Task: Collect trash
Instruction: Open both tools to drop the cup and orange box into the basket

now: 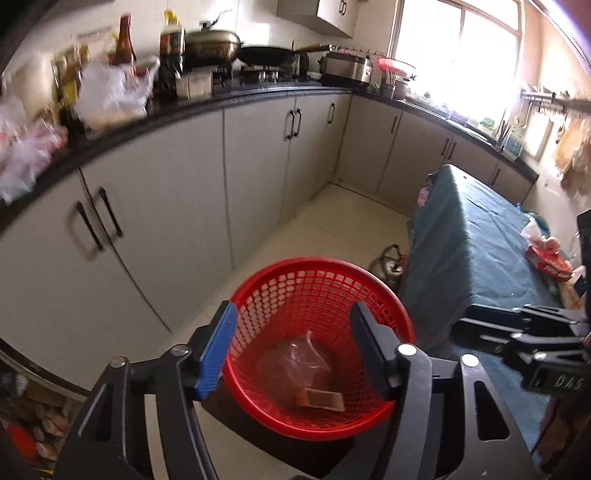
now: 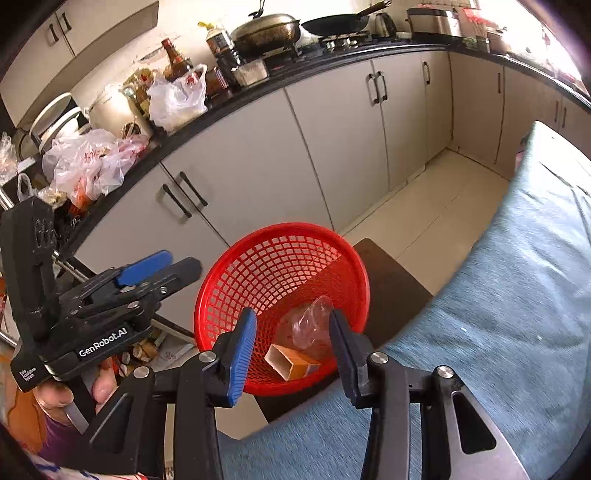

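A red mesh basket (image 1: 258, 295) (image 2: 229, 280) stands on a dark stool (image 2: 391, 280) beside a table with a teal cloth. At its bottom lie a crumpled clear plastic bag (image 1: 295, 362) (image 2: 310, 325) and a small orange box (image 1: 319, 398) (image 2: 293, 363). My left gripper (image 1: 293, 308) hangs open above the basket, nothing between its pads; from the right wrist it shows at the left (image 2: 183, 259). Over the basket's near rim my right gripper (image 2: 291, 314) is open too and holds nothing. Its black body (image 1: 535, 343) reaches in from the right.
Grey cabinets (image 1: 177, 206) under a black counter with plastic bags (image 2: 88, 162), bottles and a wok (image 2: 336, 22) line the far side. The teal-covered table (image 1: 472, 240) carries a red packet (image 1: 546, 258). A metal kettle (image 1: 388, 266) sits on the tiled floor.
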A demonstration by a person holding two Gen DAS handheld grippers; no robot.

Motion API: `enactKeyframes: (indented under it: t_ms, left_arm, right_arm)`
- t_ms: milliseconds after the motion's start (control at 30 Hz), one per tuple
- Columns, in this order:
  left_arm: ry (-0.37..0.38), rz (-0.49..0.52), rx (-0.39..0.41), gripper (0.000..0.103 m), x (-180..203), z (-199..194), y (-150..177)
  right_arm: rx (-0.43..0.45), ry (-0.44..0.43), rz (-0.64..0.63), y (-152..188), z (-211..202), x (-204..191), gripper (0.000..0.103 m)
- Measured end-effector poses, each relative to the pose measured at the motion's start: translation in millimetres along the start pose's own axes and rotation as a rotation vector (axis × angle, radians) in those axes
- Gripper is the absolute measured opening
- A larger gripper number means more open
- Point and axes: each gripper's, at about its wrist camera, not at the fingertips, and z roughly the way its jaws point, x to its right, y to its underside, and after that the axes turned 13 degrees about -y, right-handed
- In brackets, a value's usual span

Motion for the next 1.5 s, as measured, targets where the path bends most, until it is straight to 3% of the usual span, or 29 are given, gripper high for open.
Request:
enactKeyframes:
  t_ms: [300, 667, 1200, 1500]
  left_arm:
    - [-0.058, 0.077, 0.048, 0.068, 23.7, -30.7, -0.8]
    - [-0.038, 0.116, 0.07, 0.071, 53.5, -57.9, -4.7]
    - [-0.01, 0.3, 0.125, 0.074, 157.9, -97.1, 3.8]
    - [0.068, 0.367, 0.122, 0.074, 214.4, -107.9, 4.9]
  right_arm:
    - [0.076, 0.018, 0.06, 23.4, -46.8, 19.8, 0.05]
    - [0.151, 0.06, 0.155, 59.6, -105.1, 54.5, 0.057]
    - [0.273, 0.148, 0.277, 120.1, -199.7, 109.6, 0.065]
    - [0.334, 0.196, 0.34, 154.9, -252.6, 137.6, 0.066]
